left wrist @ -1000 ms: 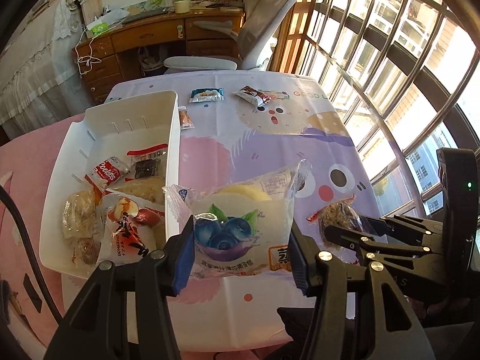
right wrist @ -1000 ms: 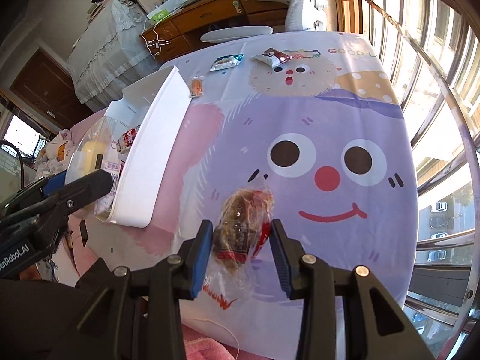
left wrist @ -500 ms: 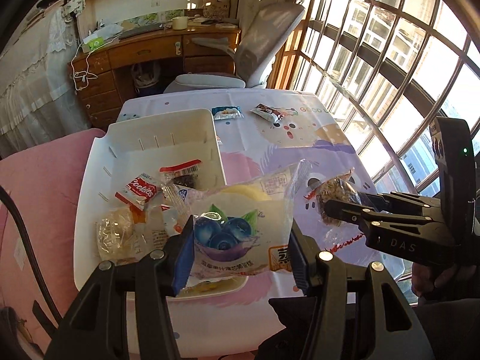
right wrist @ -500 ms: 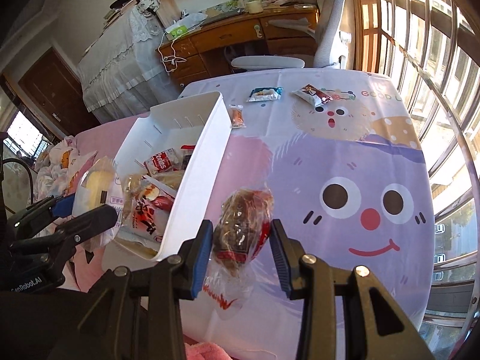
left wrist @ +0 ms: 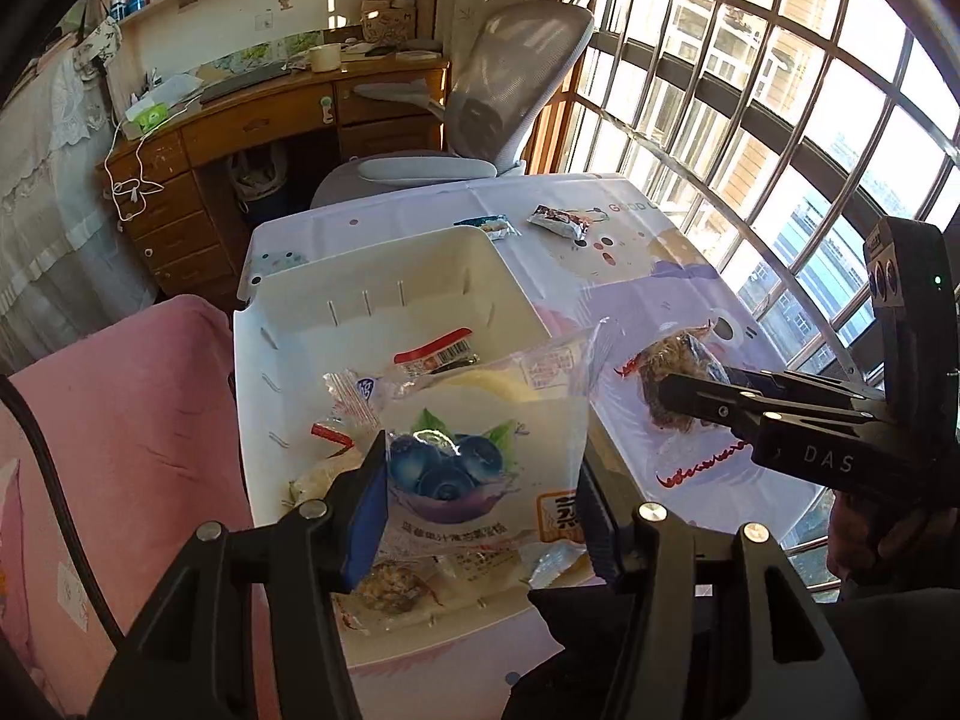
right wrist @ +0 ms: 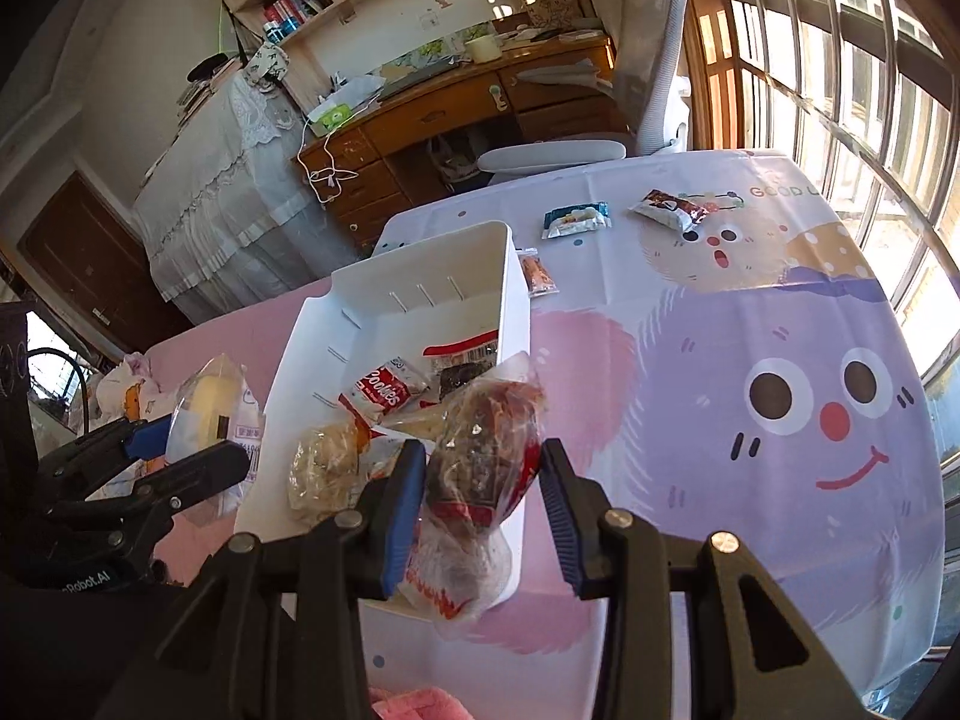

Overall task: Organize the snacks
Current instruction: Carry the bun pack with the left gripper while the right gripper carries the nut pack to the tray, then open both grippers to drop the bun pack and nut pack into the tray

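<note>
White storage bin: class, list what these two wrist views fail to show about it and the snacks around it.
- Left wrist view: the white bin has its near floor hidden by the blueberry cake packet in the left gripper.
- Right wrist view: the bin's near right corner is hidden by the dark bread packet in the right gripper.
- Far packets: print too small.

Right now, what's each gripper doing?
Left gripper: closed on the clear blueberry-print cake packet.
Right gripper: closed on the clear brown pastry bag.
</note>
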{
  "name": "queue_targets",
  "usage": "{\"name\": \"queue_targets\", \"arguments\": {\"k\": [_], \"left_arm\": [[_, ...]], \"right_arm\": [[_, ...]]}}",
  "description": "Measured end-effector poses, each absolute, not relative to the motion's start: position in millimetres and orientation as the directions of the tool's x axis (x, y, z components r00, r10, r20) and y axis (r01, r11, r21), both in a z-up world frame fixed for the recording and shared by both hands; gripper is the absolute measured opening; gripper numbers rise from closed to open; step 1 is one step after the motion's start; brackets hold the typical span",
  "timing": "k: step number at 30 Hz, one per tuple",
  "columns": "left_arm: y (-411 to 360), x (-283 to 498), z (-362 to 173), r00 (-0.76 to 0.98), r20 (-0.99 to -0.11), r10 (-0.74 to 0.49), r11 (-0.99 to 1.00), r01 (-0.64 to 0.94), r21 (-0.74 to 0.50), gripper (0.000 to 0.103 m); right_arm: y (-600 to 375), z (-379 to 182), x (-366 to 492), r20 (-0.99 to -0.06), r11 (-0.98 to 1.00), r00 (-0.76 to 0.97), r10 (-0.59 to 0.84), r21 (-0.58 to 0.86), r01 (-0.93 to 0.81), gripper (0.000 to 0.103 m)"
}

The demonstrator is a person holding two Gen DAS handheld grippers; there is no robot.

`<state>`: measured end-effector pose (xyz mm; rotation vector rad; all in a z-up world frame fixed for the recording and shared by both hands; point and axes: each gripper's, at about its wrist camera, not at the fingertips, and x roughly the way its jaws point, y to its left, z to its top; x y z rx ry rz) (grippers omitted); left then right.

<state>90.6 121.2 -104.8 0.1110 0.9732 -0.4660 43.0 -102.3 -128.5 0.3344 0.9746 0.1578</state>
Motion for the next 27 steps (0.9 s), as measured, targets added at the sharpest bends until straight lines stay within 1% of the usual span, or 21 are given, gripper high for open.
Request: {"name": "queue_targets", "arguments": {"k": [6, 14, 16, 17, 21, 25, 27], "left_arm": [[148.7, 101.0, -110.7, 0.441, -0.821, -0.361, 0.867, 0.484, -0.121, 0.054], [170.6, 112.5, -118.3, 0.412, -0.828, -0.381, 0.847, 0.514, -0.134, 0.056], [174.0, 113.9, -120.6, 0.409, -0.833, -0.373, 0.848, 0.515, -0.128, 0.062], [175.2, 114.0, -121.2, 0.411, -0.833, -0.37, 0.849, 0.514, -0.124, 0.063], [180.9, 117.4, -123.4, 0.414, -0.837, -0.357, 0.858, 0.5, -0.118, 0.077], [182.1, 119.6, -124.1, 0.408, -0.846, -0.343, 0.867, 0.485, -0.118, 0.083], [179.0, 120.9, -124.4, 0.396, -0.857, -0.329, 0.87, 0.48, -0.113, 0.084]], "right_arm": [[-69.2, -133.1, 39.5, -0.771, 0.927, 0.579, 0.264, 0.368, 0.067, 0.039], [-31.6, -132.8, 45.7, -0.759, 0.928, 0.59, 0.274, 0.369, 0.044, 0.041], [-27.5, -134.6, 48.1, -0.764, 0.928, 0.585, 0.271, 0.368, 0.051, 0.041], [-27.1, -135.7, 49.5, -0.768, 0.927, 0.581, 0.269, 0.37, 0.058, 0.042], [-26.4, -138.8, 50.7, -0.782, 0.925, 0.566, 0.261, 0.371, 0.086, 0.044], [-29.7, -138.0, 48.1, -0.793, 0.926, 0.557, 0.246, 0.363, 0.107, 0.046], [-32.5, -136.7, 45.7, -0.8, 0.927, 0.551, 0.239, 0.356, 0.115, 0.047]]}}
